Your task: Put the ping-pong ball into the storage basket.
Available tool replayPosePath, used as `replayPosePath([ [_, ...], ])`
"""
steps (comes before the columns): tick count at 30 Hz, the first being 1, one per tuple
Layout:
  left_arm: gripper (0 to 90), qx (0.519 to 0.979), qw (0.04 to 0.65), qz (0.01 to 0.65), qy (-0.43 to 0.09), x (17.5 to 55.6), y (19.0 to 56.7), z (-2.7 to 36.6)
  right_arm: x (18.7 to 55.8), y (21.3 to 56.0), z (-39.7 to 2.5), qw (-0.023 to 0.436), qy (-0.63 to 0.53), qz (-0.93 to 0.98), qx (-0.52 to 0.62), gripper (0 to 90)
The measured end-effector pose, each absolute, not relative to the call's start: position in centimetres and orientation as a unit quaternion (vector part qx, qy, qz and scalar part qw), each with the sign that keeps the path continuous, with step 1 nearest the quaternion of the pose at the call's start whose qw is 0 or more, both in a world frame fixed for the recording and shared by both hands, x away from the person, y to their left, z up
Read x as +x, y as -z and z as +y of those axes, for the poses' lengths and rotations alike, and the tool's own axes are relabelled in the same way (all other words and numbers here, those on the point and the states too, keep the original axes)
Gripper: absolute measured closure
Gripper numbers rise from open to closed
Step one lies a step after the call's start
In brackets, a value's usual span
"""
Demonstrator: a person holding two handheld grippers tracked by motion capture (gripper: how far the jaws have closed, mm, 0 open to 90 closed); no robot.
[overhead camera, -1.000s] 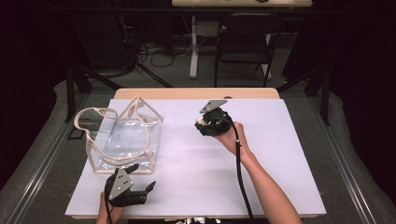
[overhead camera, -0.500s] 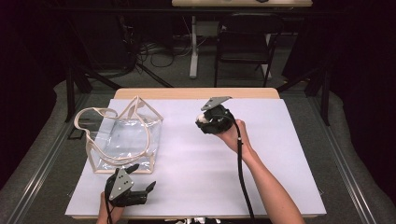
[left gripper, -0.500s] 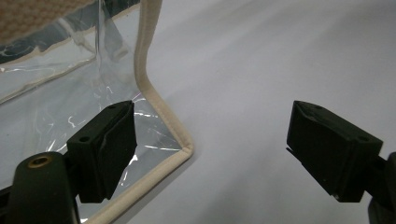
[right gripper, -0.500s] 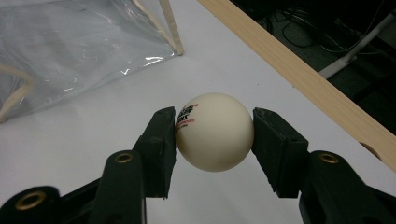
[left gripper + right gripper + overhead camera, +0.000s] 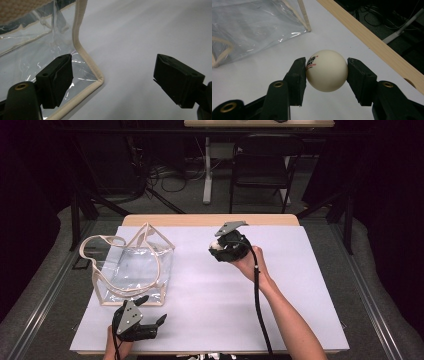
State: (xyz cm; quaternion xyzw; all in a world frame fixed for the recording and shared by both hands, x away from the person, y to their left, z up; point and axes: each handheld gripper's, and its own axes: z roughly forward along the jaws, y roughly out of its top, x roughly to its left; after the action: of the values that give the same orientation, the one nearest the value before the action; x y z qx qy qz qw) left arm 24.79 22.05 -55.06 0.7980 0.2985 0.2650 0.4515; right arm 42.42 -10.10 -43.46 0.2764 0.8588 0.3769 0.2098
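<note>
The ball [image 5: 327, 70], a cream-white one with small red and black print, sits clamped between the 2 jaws of the right gripper [image 5: 326, 72], held above the white table cover [image 5: 300, 285] toward the far middle of the table, to the right of the clear bag [image 5: 131, 267]. The work in hand looks like getting that ball into the bag, and the likely next step is to carry it left over the bag's top. To do that well, the right hand [image 5: 248, 263] should keep its squeeze even, since a smooth round ball held at 2 small contact patches could pop out if the jaws tilt or loosen, and it should let go only once the ball is past the cream-trimmed rim. The left gripper [image 5: 113, 81] waits with its jaws spread wide and nothing between them, low at the near left of the table with the bag's near corner just beside 1 jaw; pinching that trim or a handle [image 5: 102, 242] would probably steady the limp plastic and hold the mouth wide. Several things are hard to read: the clear walls make it unclear from the high view how wide the mouth gapes or whether anything already lies inside, the print on the ball is too small to read, the left hand [image 5: 116, 349] is cut off at the bottom edge, and in the high view the ball is mostly hidden by the gripper body.
</note>
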Motion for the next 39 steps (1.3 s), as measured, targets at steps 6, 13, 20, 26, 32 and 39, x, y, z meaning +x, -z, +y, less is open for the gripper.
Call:
replayPosePath([
  [6,16.3,0.798,0.451,0.298,-0.266,24.8,55.1,22.1,42.4,43.3,-10.1,0.209,-0.377,0.859,0.276,50.5],
  [13,16.3,0.799,0.451,0.298,-0.264,24.8,55.1,22.0,42.4,42.6,-10.1,0.213,-0.379,0.858,0.273,50.5],
  [20,16.3,0.797,0.452,0.302,-0.263,24.8,55.1,22.1,42.4,42.0,-10.1,0.214,-0.383,0.857,0.270,50.5],
  [26,16.3,0.798,0.451,0.299,-0.265,24.7,55.0,22.1,42.3,41.7,-10.0,0.216,-0.384,0.856,0.269,50.5],
  [32,16.3,0.798,0.451,0.299,-0.266,24.8,55.1,22.1,42.2,41.5,-9.8,0.216,-0.387,0.856,0.265,50.5],
  [39,16.3,0.798,0.452,0.299,-0.264,24.8,55.1,22.1,42.2,41.2,-9.4,0.216,-0.386,0.859,0.259,50.5],
])
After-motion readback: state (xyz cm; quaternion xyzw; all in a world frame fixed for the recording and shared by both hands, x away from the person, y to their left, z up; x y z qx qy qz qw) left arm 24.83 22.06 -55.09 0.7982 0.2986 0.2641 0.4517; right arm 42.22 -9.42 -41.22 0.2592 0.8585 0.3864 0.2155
